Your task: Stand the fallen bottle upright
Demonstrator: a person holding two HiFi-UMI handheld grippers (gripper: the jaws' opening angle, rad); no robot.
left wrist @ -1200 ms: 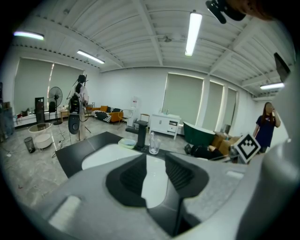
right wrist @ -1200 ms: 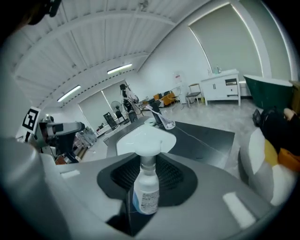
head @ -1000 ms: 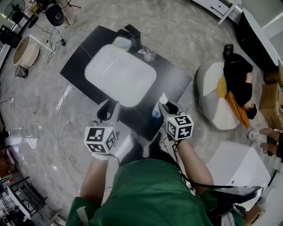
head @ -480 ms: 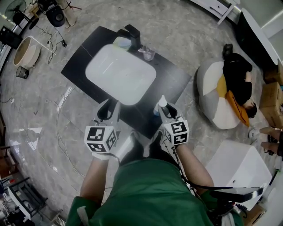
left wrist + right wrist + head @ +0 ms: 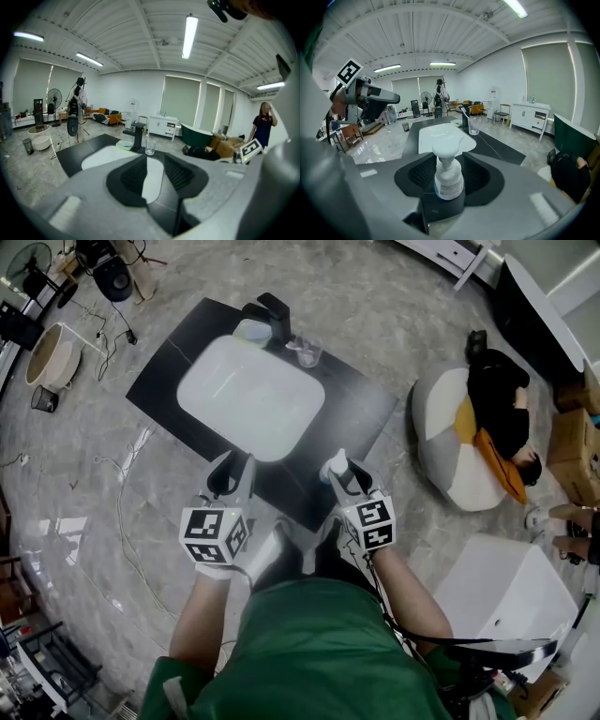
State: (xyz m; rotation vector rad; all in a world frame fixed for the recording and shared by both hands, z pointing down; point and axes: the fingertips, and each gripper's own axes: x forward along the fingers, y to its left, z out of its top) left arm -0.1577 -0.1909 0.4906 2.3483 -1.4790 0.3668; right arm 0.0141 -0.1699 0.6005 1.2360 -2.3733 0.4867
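Observation:
A small clear pump bottle [image 5: 449, 183] with a white pump head stands upright on the black countertop [image 5: 361, 409], close to its near edge. My right gripper [image 5: 450, 165] straddles it, one pad on each side. Its jaws have just been opening, and thin dark gaps show beside the bottle. From the head view, the bottle [image 5: 334, 466] shows just ahead of the right gripper [image 5: 345, 476]. My left gripper [image 5: 231, 476] hovers over the near rim of the white basin [image 5: 248, 395]. In its own view the left gripper [image 5: 152, 176] is slightly open with nothing between its pads.
A black faucet [image 5: 274, 315], a pale dish [image 5: 251, 331] and a clear glass [image 5: 307, 352] stand at the far side of the basin. Right of the counter a person lies on a beanbag [image 5: 445, 446]. A white box [image 5: 502, 592] sits on the floor nearby.
The right gripper has shifted a little left and nearer with the bottle, and its marker cube has rolled. The left gripper has stayed put.

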